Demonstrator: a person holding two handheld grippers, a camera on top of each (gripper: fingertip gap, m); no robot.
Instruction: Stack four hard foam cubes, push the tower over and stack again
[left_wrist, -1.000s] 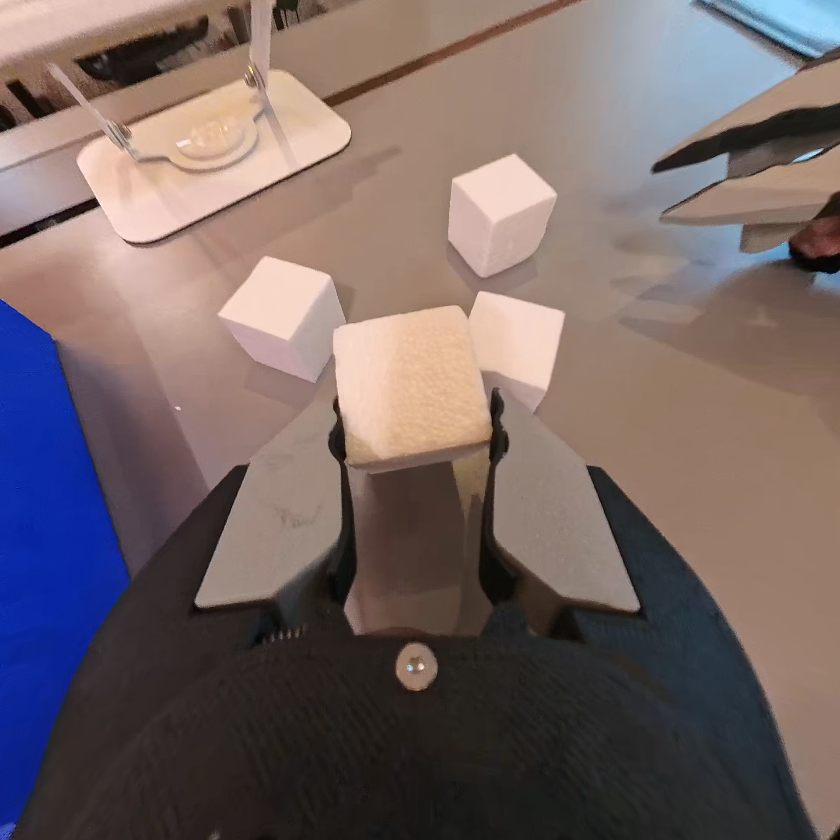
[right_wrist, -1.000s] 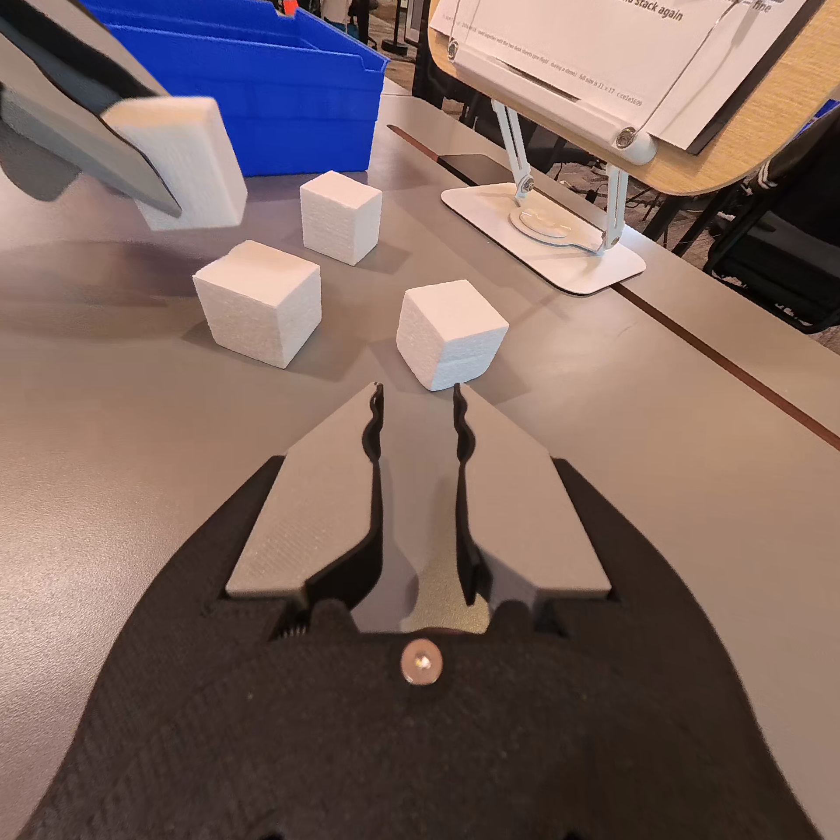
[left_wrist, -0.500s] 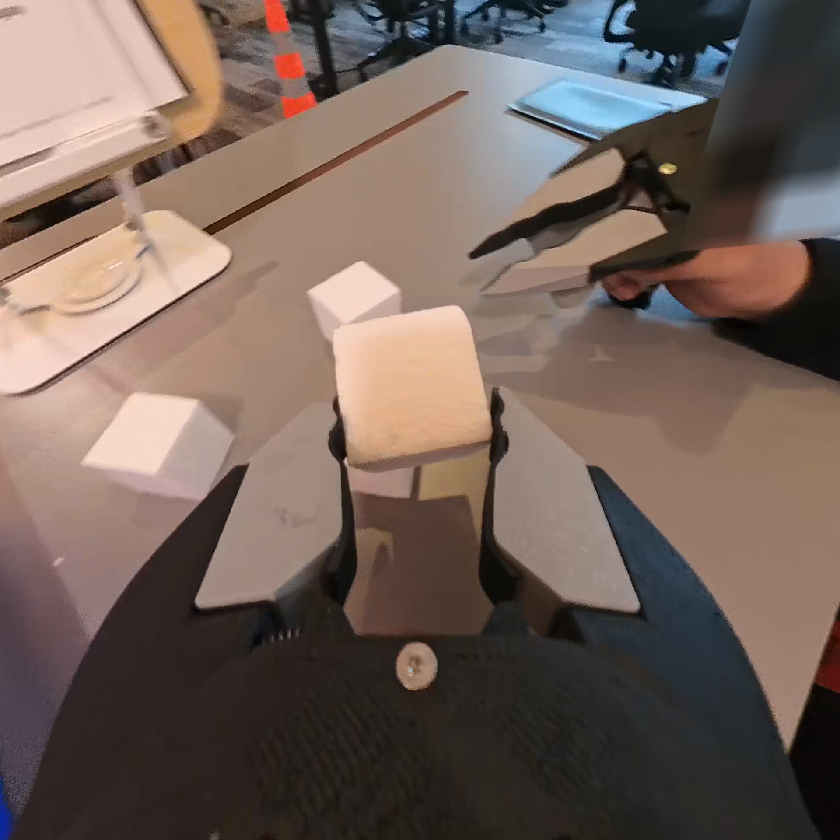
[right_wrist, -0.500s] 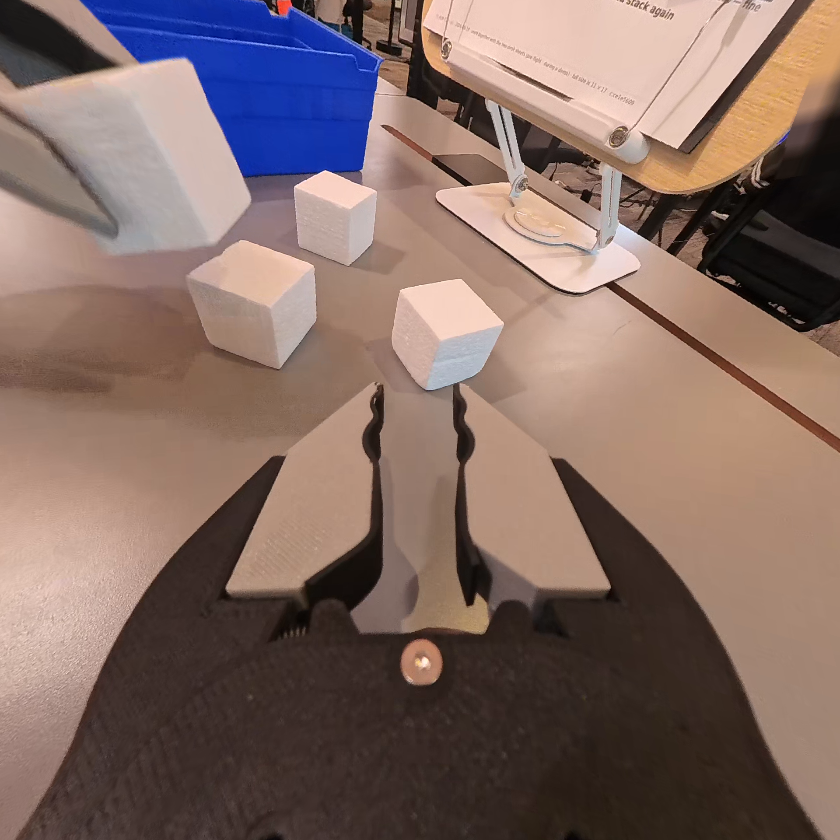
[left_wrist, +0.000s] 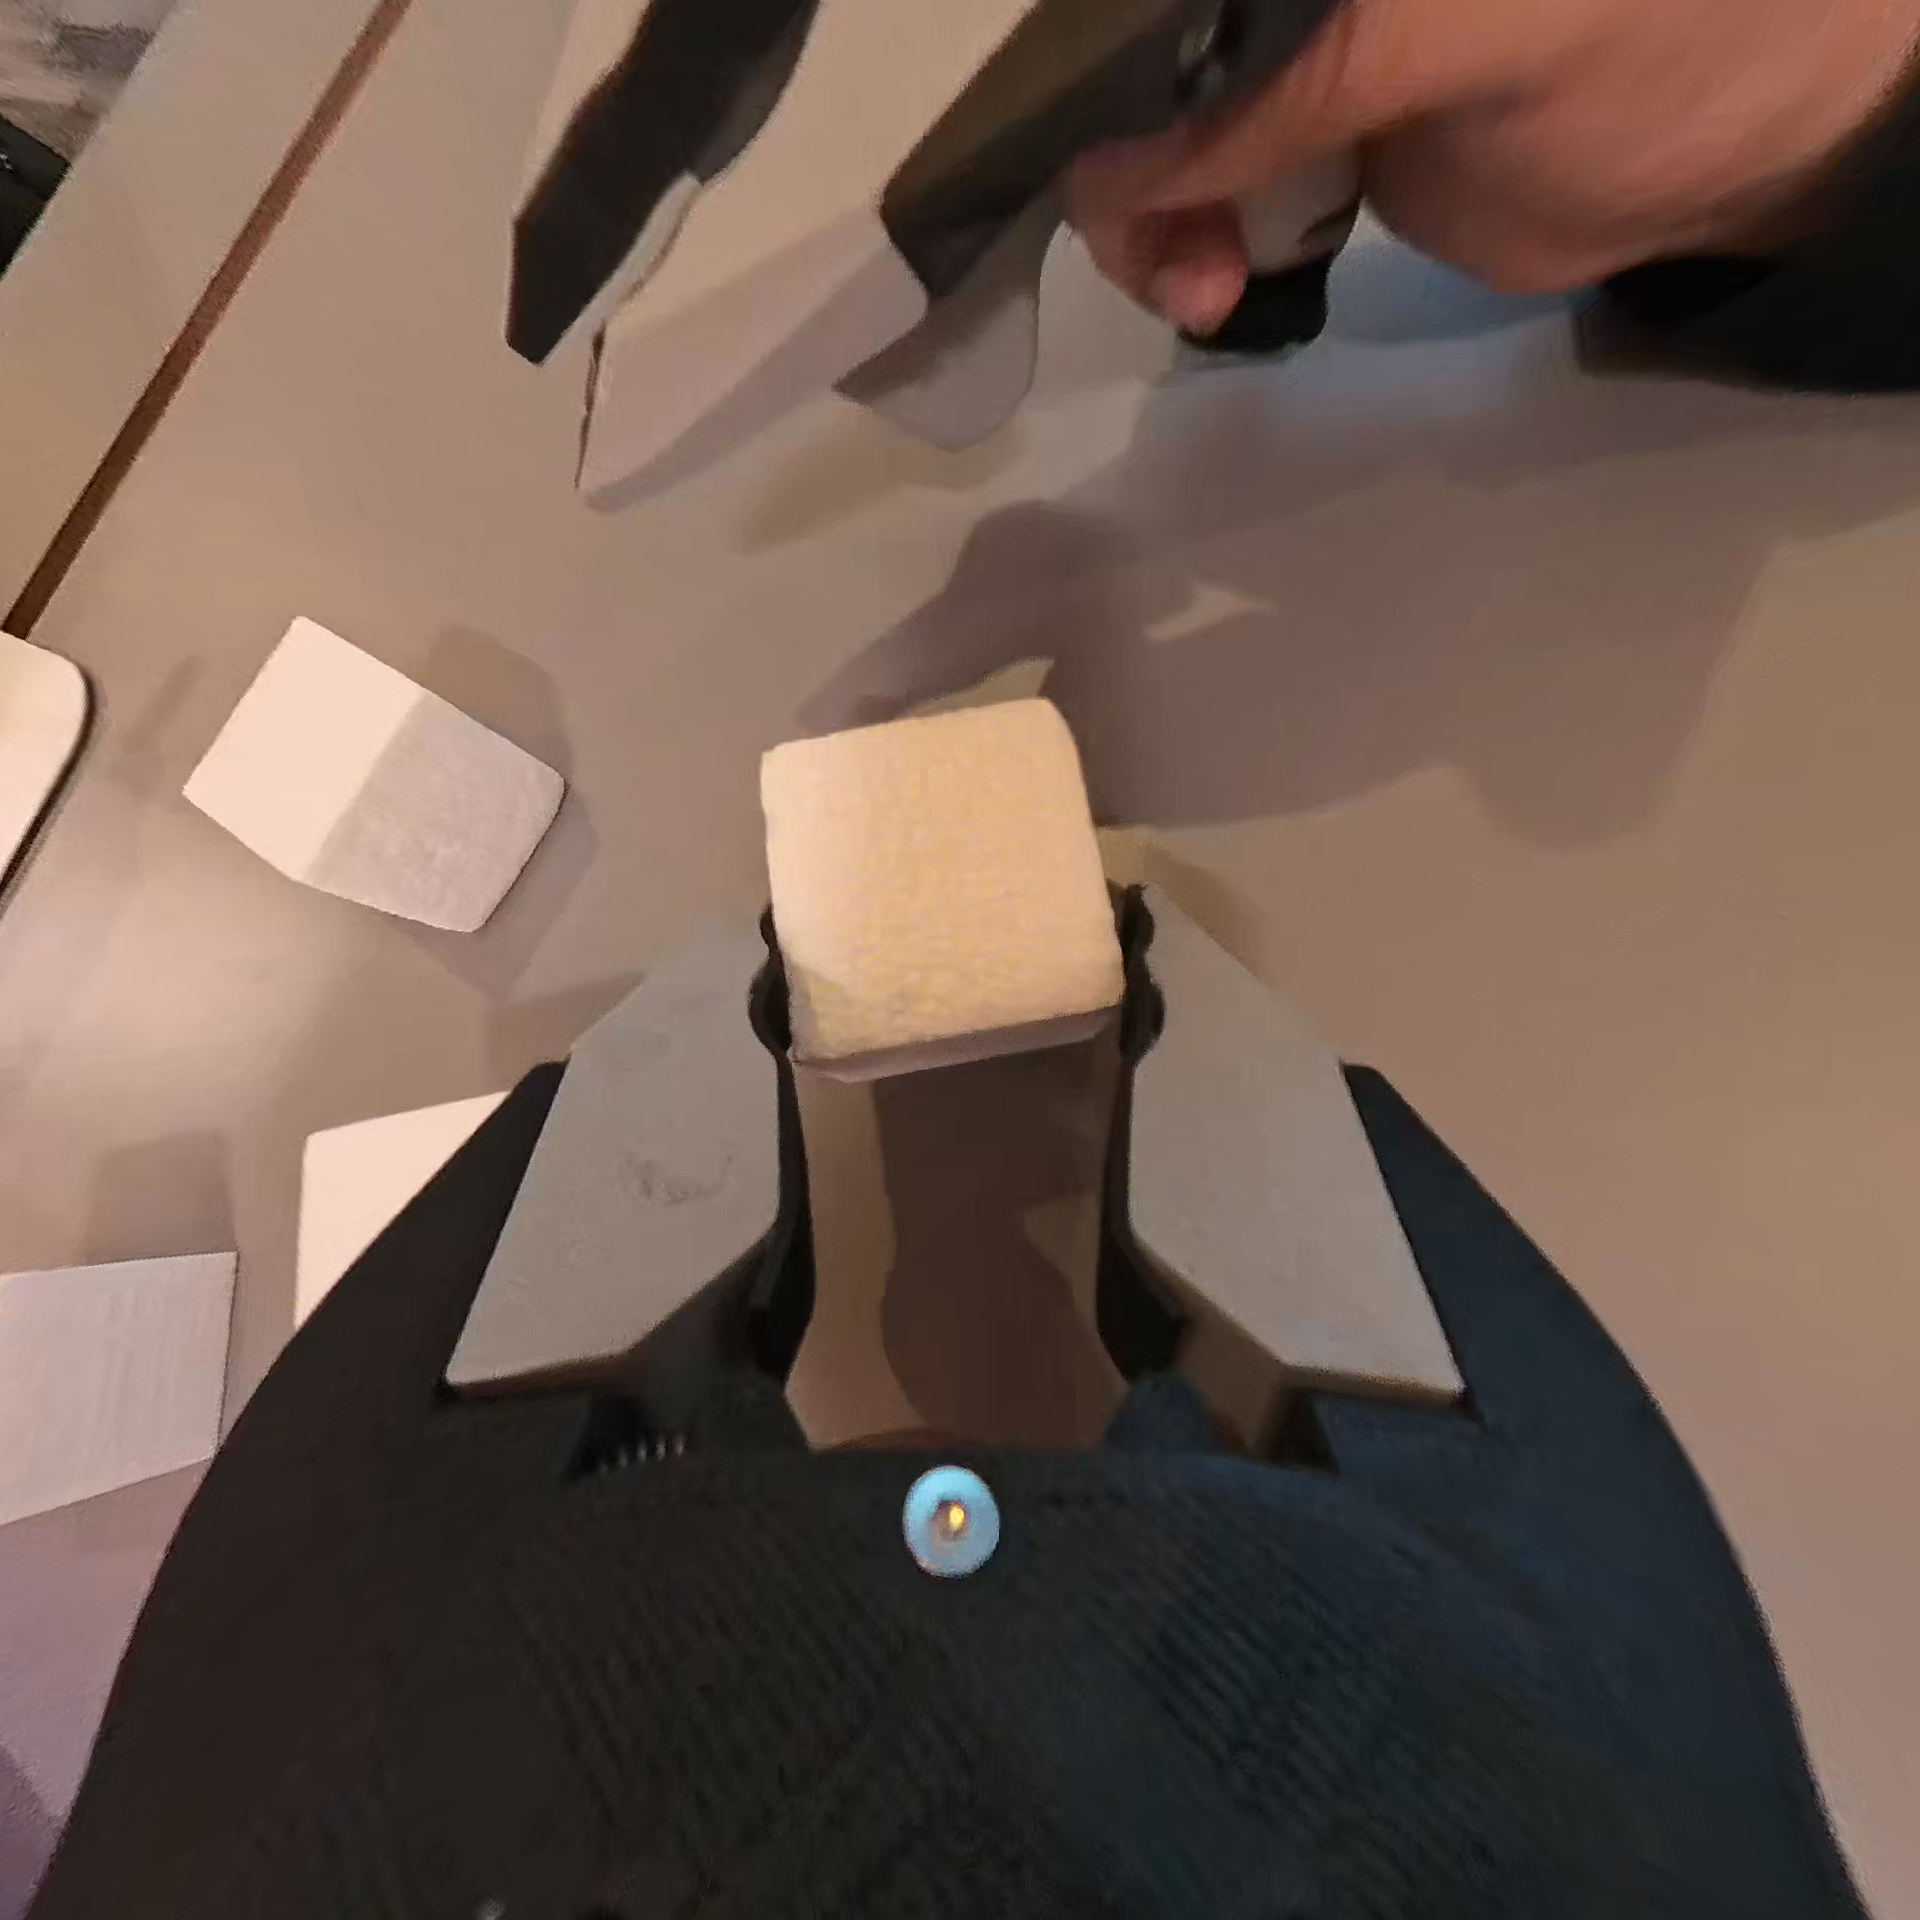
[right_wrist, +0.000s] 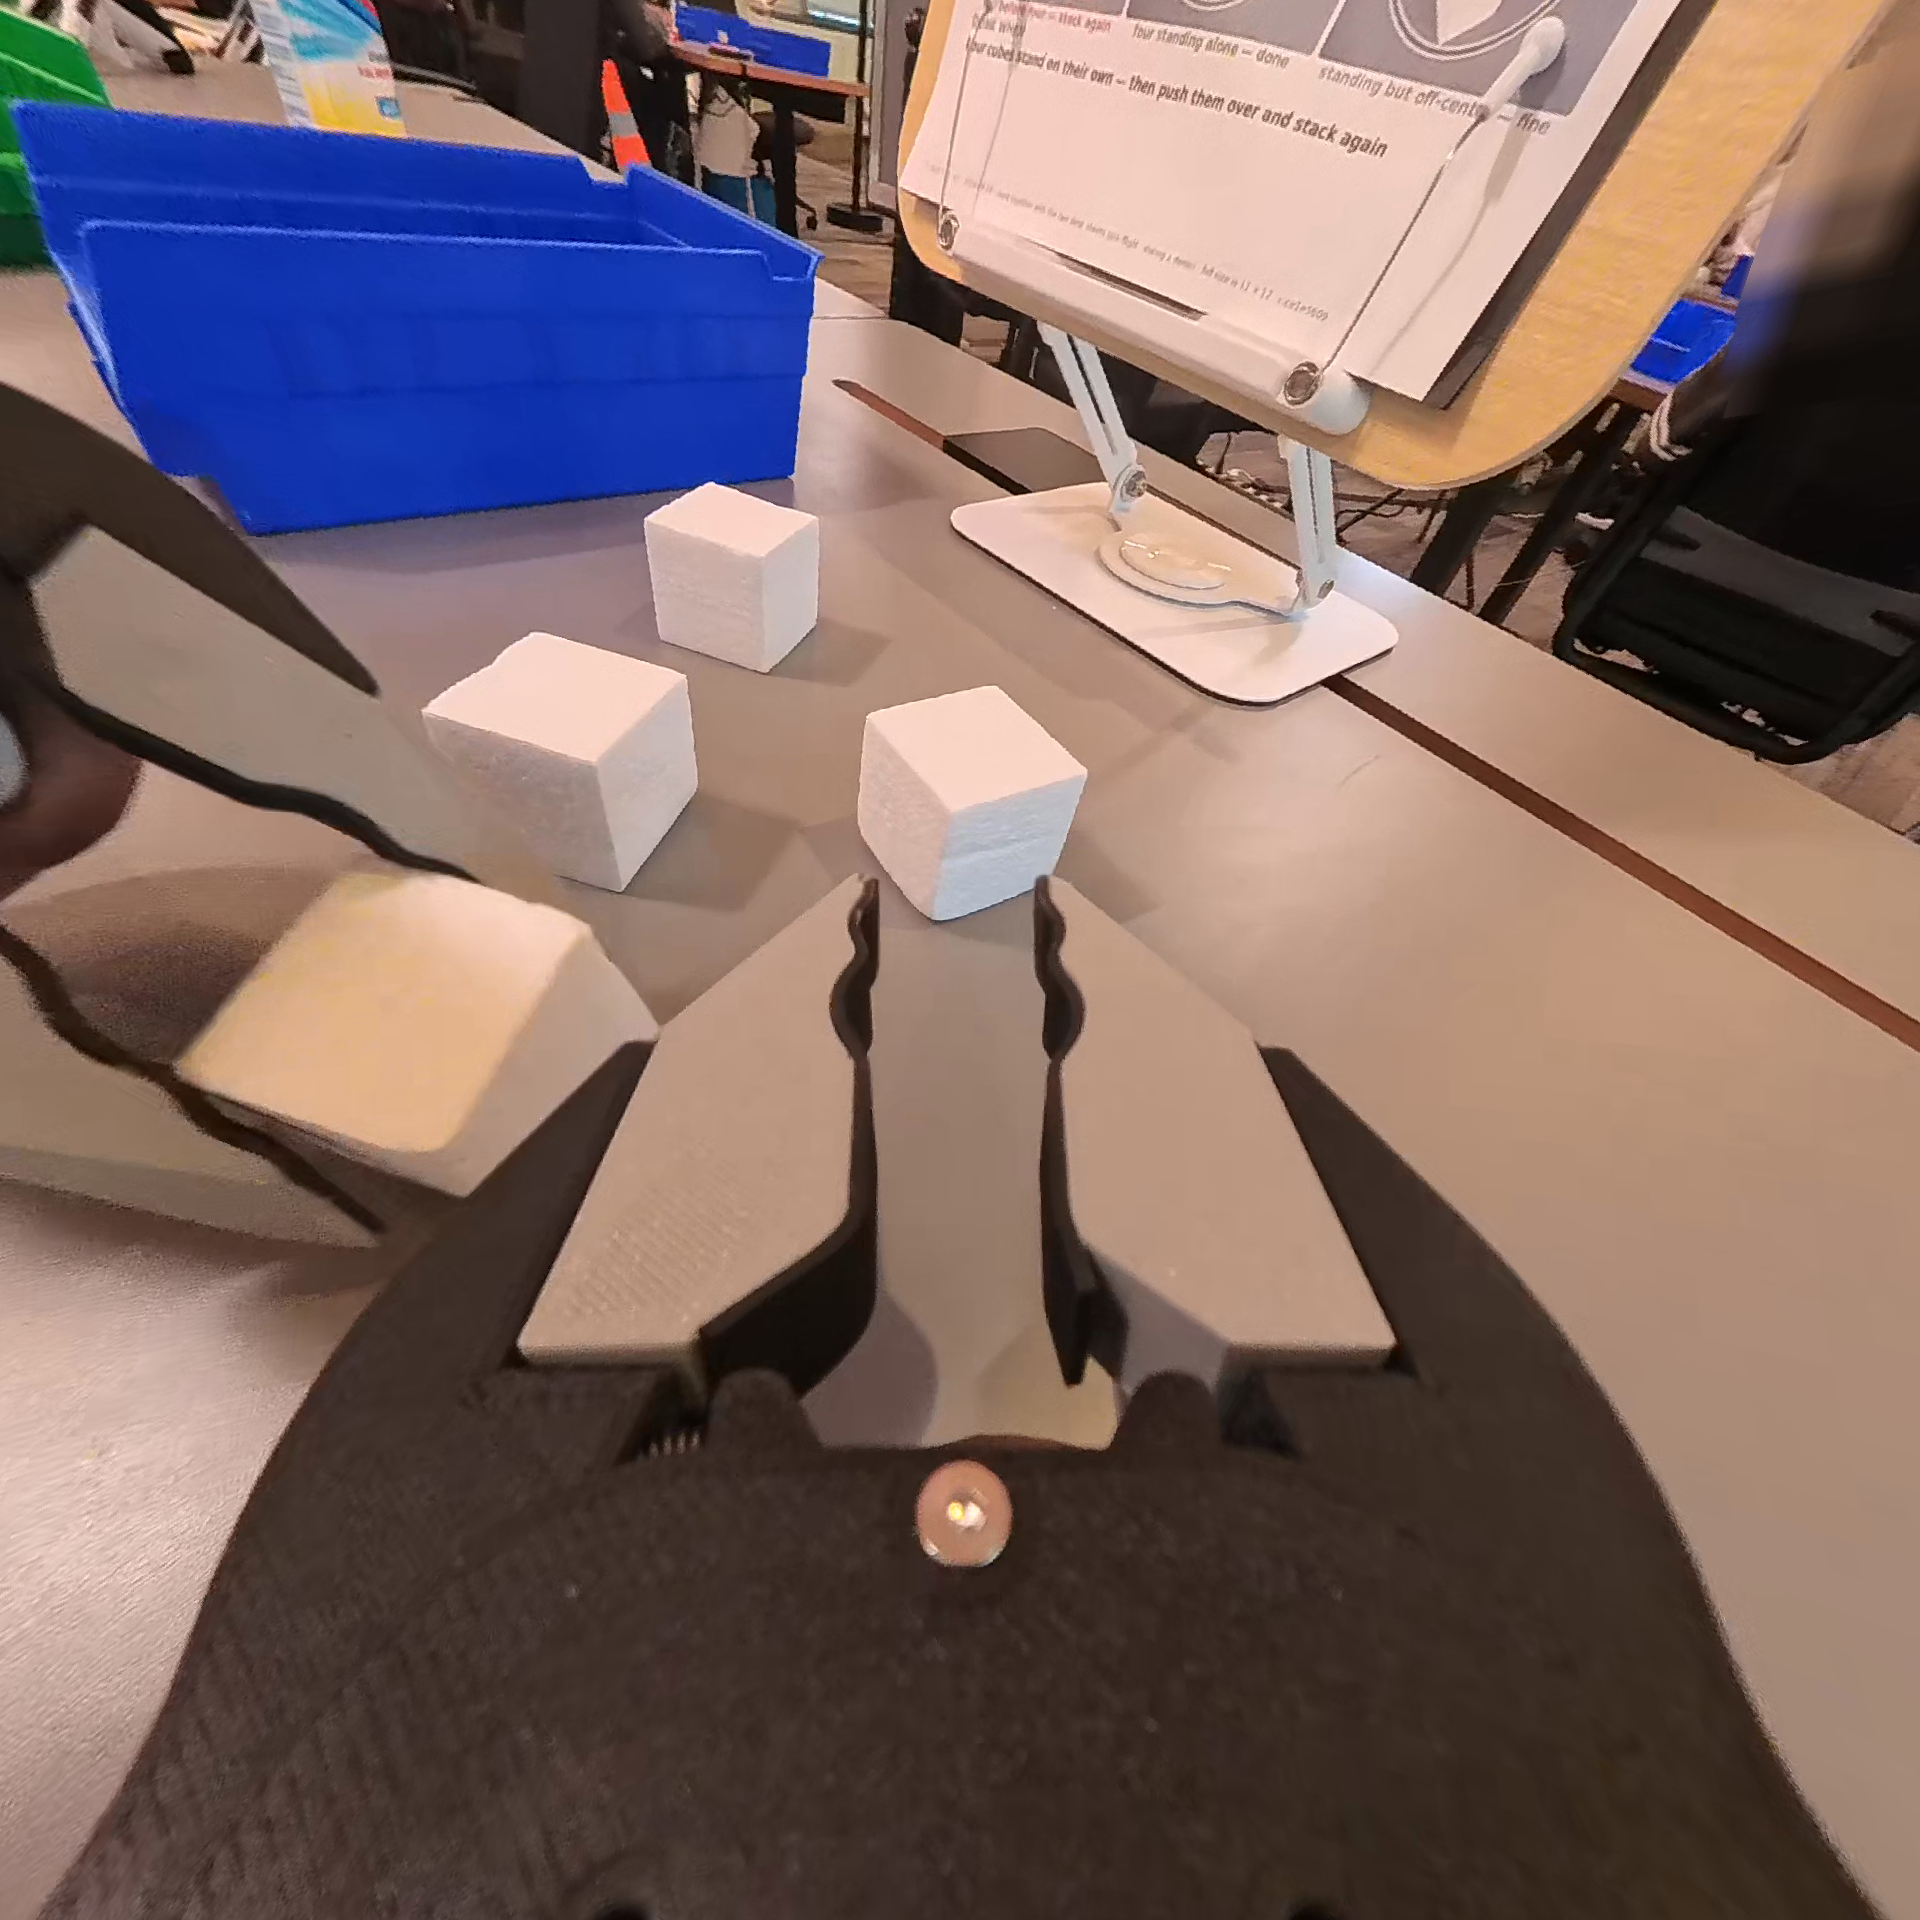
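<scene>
Cube (left_wrist: 935, 883) gripped in left tongs (left_wrist: 951, 961); right tongs (right_wrist: 956, 914) apart, empty; grey table (right_wrist: 1455, 987).

Grey table (right_wrist: 1455, 935) – smooth matt top, dark brown seam line running across far right part. Three white foam cubes (right_wrist: 971, 810) stand directly on it, apart from each other: one nearest, one to left (right_wrist: 566, 753), one farther back (right_wrist: 732, 587). Blue plastic bin (right_wrist: 436, 343) sits at far left, behind cubes. White flat base of document stand (right_wrist: 1195, 592) rests at far right, just beside seam – stand carries tilted board with printed sheet. Soft shadows under each cube.
</scene>
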